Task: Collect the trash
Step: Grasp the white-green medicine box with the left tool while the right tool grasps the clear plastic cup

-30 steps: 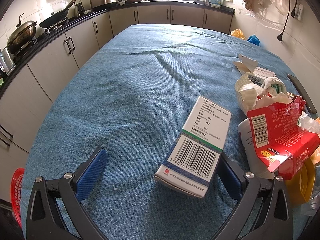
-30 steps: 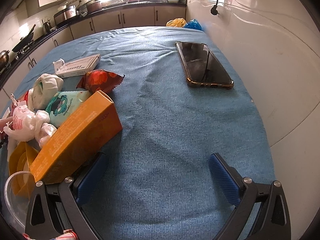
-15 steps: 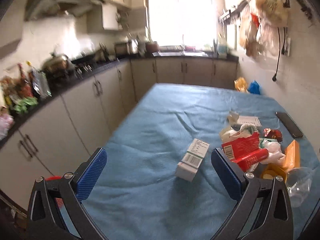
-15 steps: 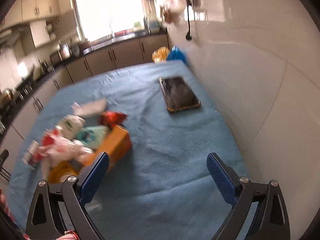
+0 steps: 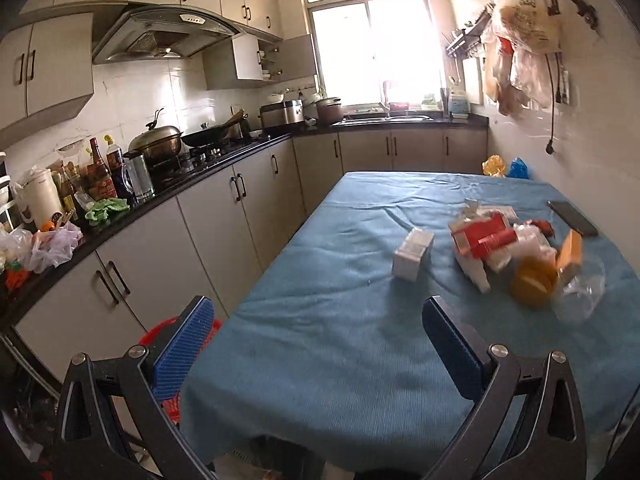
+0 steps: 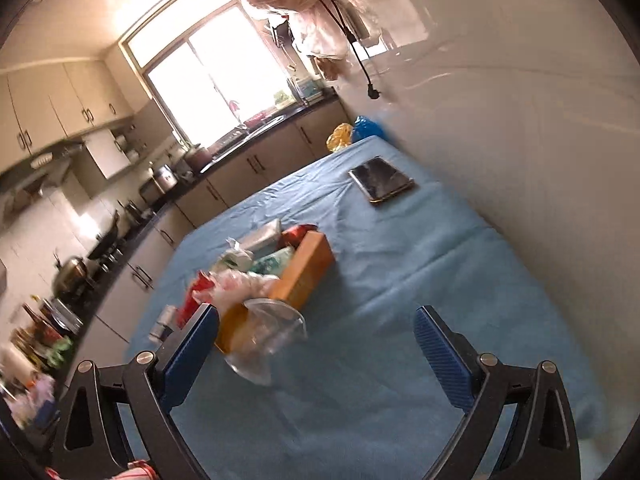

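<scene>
Overhead, both ribbed blue tongs, left [image 5: 318, 354] and right [image 6: 316, 354], gape released; crumpled trash pile [image 5: 516, 252] on woven tablecloth [image 5: 340, 340].

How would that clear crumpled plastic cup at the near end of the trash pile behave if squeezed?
The clear crumpled plastic cup looks thin and already dented, so it would probably buckle further. It seems empty, so likely very light. Lying on its side against the orange cardboard box, it might roll or skid on the blue tablecloth.

Bare tablecloth [image 5: 320, 344] ahead; trash pile [image 5: 516, 252] seemingly crowds the right.
</scene>
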The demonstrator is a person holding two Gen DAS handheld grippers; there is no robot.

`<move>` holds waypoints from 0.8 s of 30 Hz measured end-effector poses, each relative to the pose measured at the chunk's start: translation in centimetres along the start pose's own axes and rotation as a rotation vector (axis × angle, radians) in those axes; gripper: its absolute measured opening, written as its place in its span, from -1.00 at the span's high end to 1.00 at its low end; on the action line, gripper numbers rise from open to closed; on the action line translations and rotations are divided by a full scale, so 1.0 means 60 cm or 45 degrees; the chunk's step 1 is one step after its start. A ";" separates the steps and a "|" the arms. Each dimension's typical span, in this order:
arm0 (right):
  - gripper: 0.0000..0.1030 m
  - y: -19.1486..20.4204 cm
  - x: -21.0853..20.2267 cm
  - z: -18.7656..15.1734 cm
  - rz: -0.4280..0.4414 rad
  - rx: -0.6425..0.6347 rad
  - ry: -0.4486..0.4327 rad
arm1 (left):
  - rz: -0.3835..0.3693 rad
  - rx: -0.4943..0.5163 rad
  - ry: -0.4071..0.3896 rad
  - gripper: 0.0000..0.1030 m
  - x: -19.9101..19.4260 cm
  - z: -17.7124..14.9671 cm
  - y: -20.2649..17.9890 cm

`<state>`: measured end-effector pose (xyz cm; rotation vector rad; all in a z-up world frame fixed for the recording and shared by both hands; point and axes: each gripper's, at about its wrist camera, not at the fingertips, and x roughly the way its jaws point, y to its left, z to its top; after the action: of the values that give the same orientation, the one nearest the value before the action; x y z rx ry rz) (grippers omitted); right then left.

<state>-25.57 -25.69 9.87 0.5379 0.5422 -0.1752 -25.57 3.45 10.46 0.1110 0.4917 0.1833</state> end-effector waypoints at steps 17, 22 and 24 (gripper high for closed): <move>-0.94 0.065 -0.039 -0.068 -0.064 -0.352 -0.118 | -0.080 -0.024 0.139 -1.00 0.014 -0.035 -0.001; -0.91 0.060 -0.001 -0.070 -0.026 -0.311 0.028 | -0.090 0.025 0.152 -0.98 0.025 -0.034 -0.019; -0.89 0.057 0.013 -0.072 -0.022 -0.295 0.061 | -0.077 0.045 0.159 -0.98 0.032 -0.032 -0.027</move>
<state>-25.80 -20.50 7.83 0.3128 0.6051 -0.1140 -24.61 2.37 7.66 0.1195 0.6219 0.1226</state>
